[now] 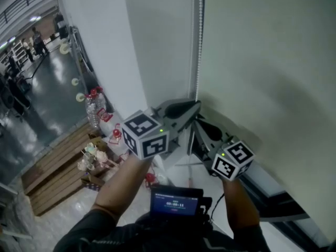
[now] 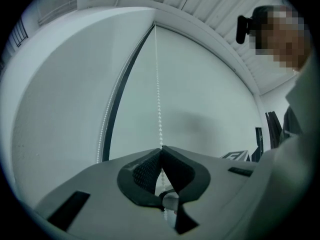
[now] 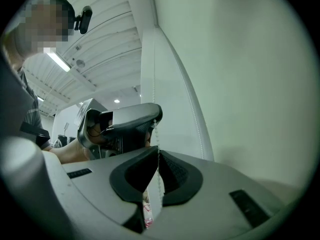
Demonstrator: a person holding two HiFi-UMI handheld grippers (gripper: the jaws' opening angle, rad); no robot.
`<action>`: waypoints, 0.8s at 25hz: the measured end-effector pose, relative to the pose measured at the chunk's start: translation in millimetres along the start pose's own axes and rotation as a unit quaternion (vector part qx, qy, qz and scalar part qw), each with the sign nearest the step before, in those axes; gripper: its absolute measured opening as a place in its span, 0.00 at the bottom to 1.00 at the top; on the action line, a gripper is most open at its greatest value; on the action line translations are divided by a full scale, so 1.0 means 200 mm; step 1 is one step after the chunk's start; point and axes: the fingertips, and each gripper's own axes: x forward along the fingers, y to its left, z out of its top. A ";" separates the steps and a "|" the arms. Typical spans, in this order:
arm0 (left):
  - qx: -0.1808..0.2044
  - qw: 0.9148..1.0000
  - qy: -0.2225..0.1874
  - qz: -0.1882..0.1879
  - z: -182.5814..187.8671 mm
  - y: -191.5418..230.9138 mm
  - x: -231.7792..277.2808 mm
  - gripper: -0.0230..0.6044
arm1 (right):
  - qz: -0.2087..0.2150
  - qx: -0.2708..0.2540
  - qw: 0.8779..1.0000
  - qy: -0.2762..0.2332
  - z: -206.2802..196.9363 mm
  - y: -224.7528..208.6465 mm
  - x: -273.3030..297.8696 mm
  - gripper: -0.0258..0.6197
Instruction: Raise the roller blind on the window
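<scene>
step: pulling the chain [image 1: 198, 46] to lift the blind [image 1: 262, 62], which hangs down over the window | left gripper [image 1: 195, 105]: jaws pinched tight on chain | right gripper [image 1: 198, 123]: jaws pinched tight on chain, just below | next: probably pull down, then grab higher | writing: none readable; screen [image 1: 176, 202] too blurry

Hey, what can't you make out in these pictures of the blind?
Lower end of the bead chain: head view, lost behind left gripper and right gripper.
Top of the roller blind: head view, cut off by the picture's edge.
Print on the chest screen: head view, too small.
</scene>
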 end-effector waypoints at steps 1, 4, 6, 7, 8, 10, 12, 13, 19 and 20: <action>0.000 1.000 -0.004 -0.001 0.00 0.00 0.00 0.04 | 0.001 -0.001 1.000 0.000 0.00 0.00 0.00 0.05; -0.004 1.000 -0.014 -0.002 -0.01 0.00 -0.01 0.04 | 0.003 -0.014 1.000 -0.002 -0.01 0.01 0.02 0.05; -0.001 1.000 -0.018 0.000 -0.02 0.01 -0.02 0.04 | 0.005 -0.016 1.000 -0.001 -0.03 0.01 0.03 0.05; 0.000 1.000 -0.019 0.001 -0.02 0.02 -0.03 0.04 | 0.005 -0.015 1.000 0.002 -0.04 0.01 0.04 0.05; 0.001 1.000 -0.019 0.001 -0.02 0.02 -0.04 0.04 | 0.004 -0.014 1.000 0.004 -0.06 0.00 0.04 0.05; 0.006 1.000 -0.018 0.004 -0.02 0.03 -0.05 0.04 | 0.004 -0.009 1.000 0.005 -0.08 0.00 0.04 0.05; 0.022 1.000 -0.012 0.009 -0.02 0.02 -0.05 0.04 | 0.007 -0.005 1.000 0.003 -0.09 0.00 0.04 0.05; 0.029 0.999 -0.010 0.012 -0.02 0.02 -0.05 0.03 | 0.009 -0.004 1.000 0.003 -0.09 0.01 0.05 0.05; 0.025 0.999 -0.020 0.017 -0.05 0.02 -0.06 0.03 | 0.014 0.009 1.000 0.007 -0.14 0.00 0.05 0.04; 0.025 0.999 -0.021 0.016 -0.05 0.01 -0.06 0.03 | 0.014 0.011 1.000 0.008 -0.15 0.00 0.05 0.05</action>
